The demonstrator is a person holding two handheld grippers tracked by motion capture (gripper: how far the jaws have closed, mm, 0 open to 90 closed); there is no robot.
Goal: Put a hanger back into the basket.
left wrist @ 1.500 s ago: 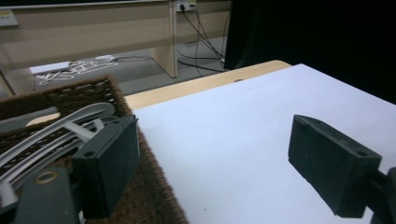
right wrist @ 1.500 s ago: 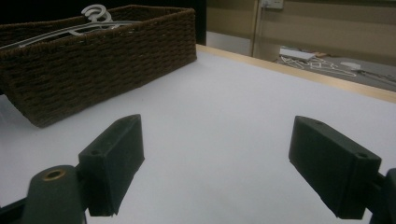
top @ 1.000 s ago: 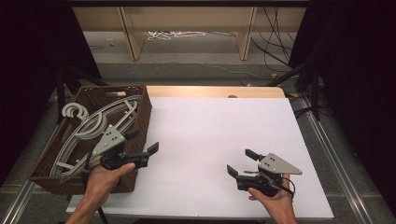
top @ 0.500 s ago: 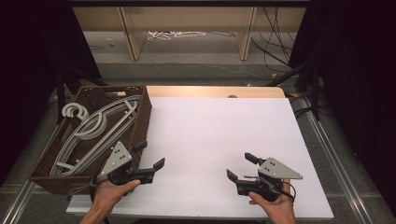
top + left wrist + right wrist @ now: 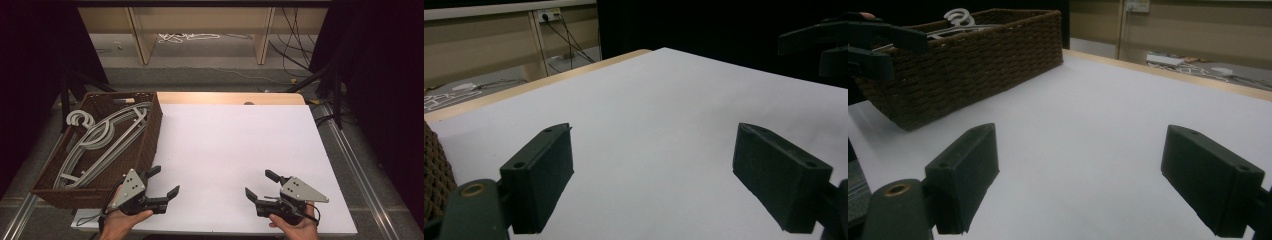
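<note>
Resting low over the near edge of the white bench (image 5: 235, 145), the left tool (image 5: 164, 182) sits in the person's left hand (image 5: 120, 225) with its jaws spread wide and nothing between them; in the left gripper view the same tool (image 5: 651, 150) shows two black pads well apart with only bare white surface in the gap. It lies just beside the near right corner of the brown wicker basket (image 5: 150, 145), which stands along the left side of the bench. Inside the basket lie several grey clothes hangers (image 5: 100, 142), stacked roughly lengthwise, their curled hooks gathered toward the far left corner and poking a little above the rim. The right tool (image 5: 260, 184) is held in the right hand (image 5: 295, 227) near the front edge, on the right half of the bench, well apart from the basket and from the left tool; its jaws are likewise released and hold nothing. The right gripper view looks across the white sheet between the parted pads of that tool (image 5: 1078, 155) toward the woven wall of the basket (image 5: 973, 65), where the hooks of the hangers (image 5: 959, 17) rise above the rim. Both tools point roughly inward toward the middle of the bench.
</note>
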